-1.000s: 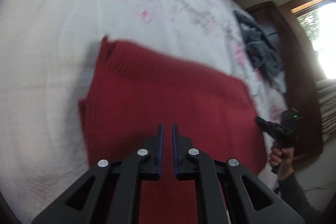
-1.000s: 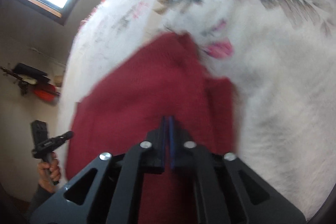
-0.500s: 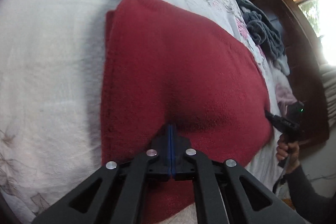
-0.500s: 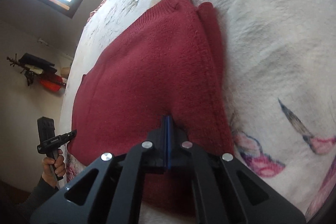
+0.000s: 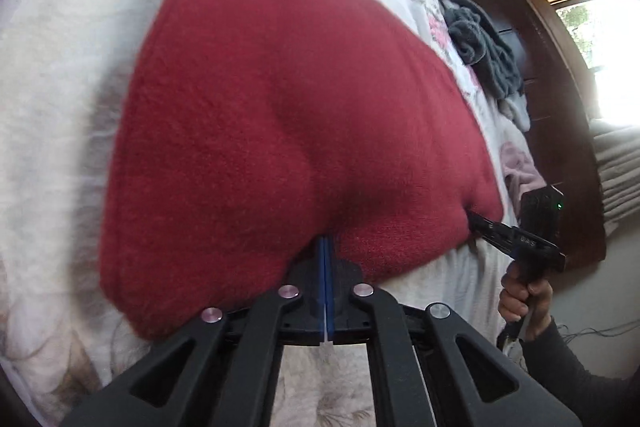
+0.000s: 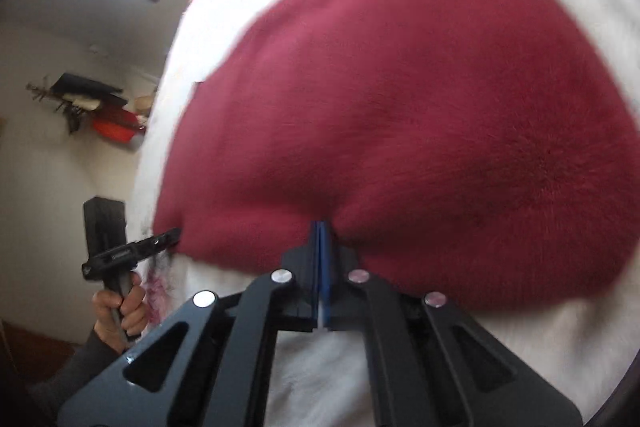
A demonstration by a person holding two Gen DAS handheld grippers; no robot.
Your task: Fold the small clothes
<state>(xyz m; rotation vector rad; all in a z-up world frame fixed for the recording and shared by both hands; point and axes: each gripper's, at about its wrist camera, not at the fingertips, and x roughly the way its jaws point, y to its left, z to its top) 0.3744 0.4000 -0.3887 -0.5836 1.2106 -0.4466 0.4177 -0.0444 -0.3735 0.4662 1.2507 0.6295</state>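
white floral bedspread (image 5: 60, 75) fills the room's bed under me, and on it lies the red knit sweater (image 5: 288, 107), near edge lifted. it looks soft, thick and limp, so i judge the hem corners the best hold. my left gripper (image 5: 325, 247) and right gripper (image 6: 320, 231) are both pinched tight on that near edge.
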